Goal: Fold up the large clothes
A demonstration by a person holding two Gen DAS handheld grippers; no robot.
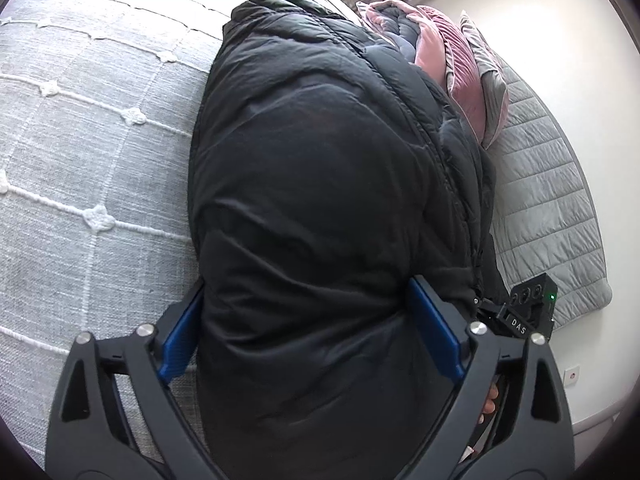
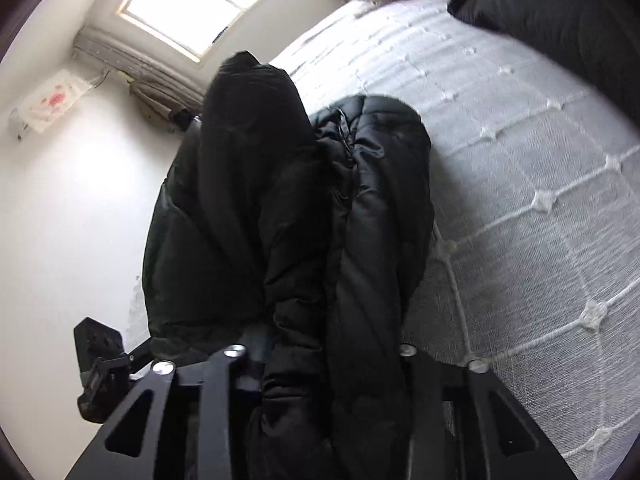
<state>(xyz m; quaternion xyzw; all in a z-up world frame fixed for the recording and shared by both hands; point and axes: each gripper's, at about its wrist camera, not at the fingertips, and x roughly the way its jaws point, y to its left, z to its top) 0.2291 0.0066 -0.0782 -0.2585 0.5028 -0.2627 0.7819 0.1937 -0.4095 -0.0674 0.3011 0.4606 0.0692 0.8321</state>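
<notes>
Both tools angle downward over the bed (image 1: 80, 128). The left tool (image 1: 308, 320) clamps a thick fold of the black puffer jacket (image 1: 320, 160) (blue pads pressing its sides), and the right tool (image 2: 324, 352) pinches a bunched fold of it.

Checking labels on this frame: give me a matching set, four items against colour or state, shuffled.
Items:
1. jacket
2. bedspread
3. pillow
4. left claw

Colour or state:
a. pink, at the head of the bed
b. shut on padded fabric
c. black, puffy, bunched up
d. light grey with white stitched grid

Pairs: 1-c, 2-d, 3-a, 4-b
</notes>
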